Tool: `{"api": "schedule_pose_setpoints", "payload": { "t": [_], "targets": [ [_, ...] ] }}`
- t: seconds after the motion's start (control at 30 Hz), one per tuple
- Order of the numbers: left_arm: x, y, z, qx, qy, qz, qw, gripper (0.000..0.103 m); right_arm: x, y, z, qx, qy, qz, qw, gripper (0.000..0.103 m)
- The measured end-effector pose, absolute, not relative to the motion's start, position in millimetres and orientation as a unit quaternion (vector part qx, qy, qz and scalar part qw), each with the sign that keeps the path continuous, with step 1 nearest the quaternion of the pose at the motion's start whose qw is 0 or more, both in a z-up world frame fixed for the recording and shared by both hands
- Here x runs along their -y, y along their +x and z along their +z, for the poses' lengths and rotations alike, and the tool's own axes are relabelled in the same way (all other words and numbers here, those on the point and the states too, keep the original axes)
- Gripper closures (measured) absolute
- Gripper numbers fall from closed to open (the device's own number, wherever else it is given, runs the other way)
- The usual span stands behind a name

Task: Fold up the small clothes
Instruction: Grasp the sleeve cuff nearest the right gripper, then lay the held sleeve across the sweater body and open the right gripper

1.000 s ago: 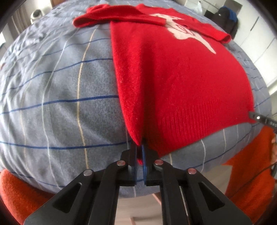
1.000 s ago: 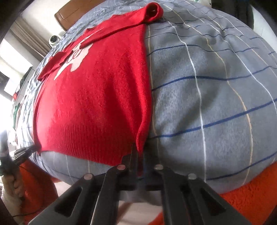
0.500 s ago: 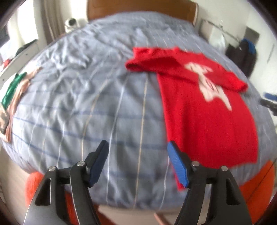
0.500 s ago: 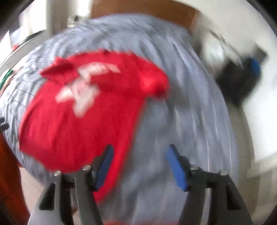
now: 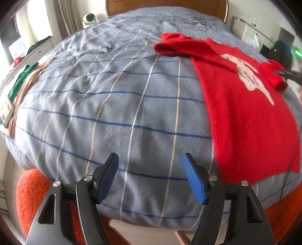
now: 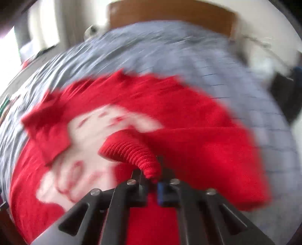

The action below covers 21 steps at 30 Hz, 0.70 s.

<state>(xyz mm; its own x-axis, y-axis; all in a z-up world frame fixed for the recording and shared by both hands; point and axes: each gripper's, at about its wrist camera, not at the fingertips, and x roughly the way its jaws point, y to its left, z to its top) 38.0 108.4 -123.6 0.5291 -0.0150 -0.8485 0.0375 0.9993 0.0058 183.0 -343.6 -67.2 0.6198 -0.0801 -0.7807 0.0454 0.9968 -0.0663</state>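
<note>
far off to the left of my left claw [image 5: 150, 177] i see a strip of green and tan clothes [image 5: 20, 83] lying along the edge of the bed [image 5: 105, 105]. the left claw itself hangs with its blue-padded fingers [image 5: 194, 181] spread wide apart and nothing between them, above the grey checked blanket near the foot of the bed. ahead of it and to its right lies the red sweater [image 5: 243, 105], spread flat on the blanket with its white pattern facing up and one sleeve [image 5: 175, 47] folded across at the far end. an orange cushion [image 5: 32, 197] shows below the bed edge, under and to the left of this claw.

further right, my right claw [image 6: 151, 181] is pressed closed on the ribbed cuff [image 6: 132, 150] of the sweater's other sleeve, the cuff bunched up just ahead of the tips. beyond the claw the sweater [image 6: 188, 116] fills most of the view, the white pattern to the left of the held cuff. this view is badly smeared, so finer detail of the folds i cannot tell. the wooden headboard [image 6: 169, 17] stands far ahead.
</note>
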Motion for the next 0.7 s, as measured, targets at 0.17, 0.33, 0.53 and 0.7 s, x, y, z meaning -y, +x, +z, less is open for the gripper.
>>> {"api": "schedule_pose_setpoints", "payload": {
  "t": [0.17, 0.33, 0.53, 0.7],
  "targets": [
    [-105.5, 38.6, -123.0, -0.481, 0.008, -0.014, 0.877, 0.031, 494.2, 96.1, -13.9, -0.393, 0.027, -0.212, 0.894, 0.097],
    [-105.6, 41.0, -125.5, -0.494, 0.006, -0.004, 0.869, 0.031, 591.2, 32.0, -34.5, -0.418, 0.084, -0.302, 0.853, 0.097],
    [-104.0, 36.2, -114.8, -0.486, 0.029, 0.008, 0.873, 0.031, 626.3, -5.7, -82.4, -0.424, 0.217, -0.291, 0.83, 0.097],
    [-109.1, 35.7, -110.3, -0.483, 0.036, 0.015, 0.875, 0.031, 629.0, -32.8, -85.7, -0.416, 0.251, -0.28, 0.828, 0.091]
  ]
}}
